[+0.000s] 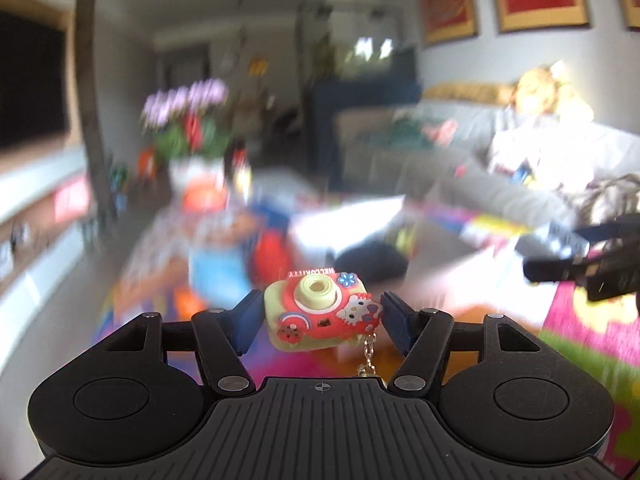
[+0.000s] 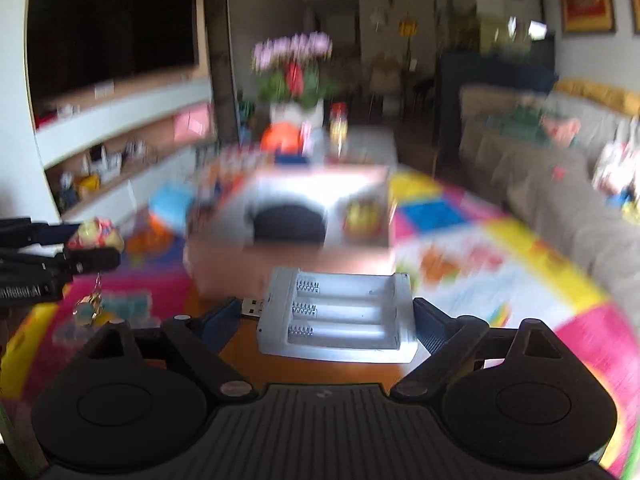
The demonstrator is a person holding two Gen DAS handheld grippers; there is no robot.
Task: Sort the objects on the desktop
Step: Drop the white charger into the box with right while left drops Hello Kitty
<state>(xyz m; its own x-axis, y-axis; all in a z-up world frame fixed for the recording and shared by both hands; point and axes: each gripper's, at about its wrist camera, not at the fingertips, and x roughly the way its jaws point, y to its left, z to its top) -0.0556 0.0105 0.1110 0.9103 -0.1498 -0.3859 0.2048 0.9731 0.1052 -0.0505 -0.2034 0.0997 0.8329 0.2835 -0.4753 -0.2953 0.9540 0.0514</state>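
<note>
My left gripper [image 1: 320, 316] is shut on a red and yellow-green toy camera keychain [image 1: 320, 312], held in the air; its gold chain [image 1: 369, 354] hangs below. The same toy [image 2: 96, 234] shows at the left of the right wrist view, in the left gripper [image 2: 86, 246]. My right gripper [image 2: 332, 316] is shut on a white battery charger [image 2: 338, 316] with three empty slots and a USB plug at its left. The right gripper [image 1: 568, 266] shows at the right edge of the left wrist view. Both views are blurred.
A pale open box [image 2: 288, 224] with a dark round object [image 2: 290, 222] and a yellow item [image 2: 362, 216] inside stands ahead. A colourful play mat [image 2: 500, 264] covers the floor. A flower pot [image 2: 296, 76], a sofa [image 2: 560, 176] and wall shelves [image 2: 112, 148] lie beyond.
</note>
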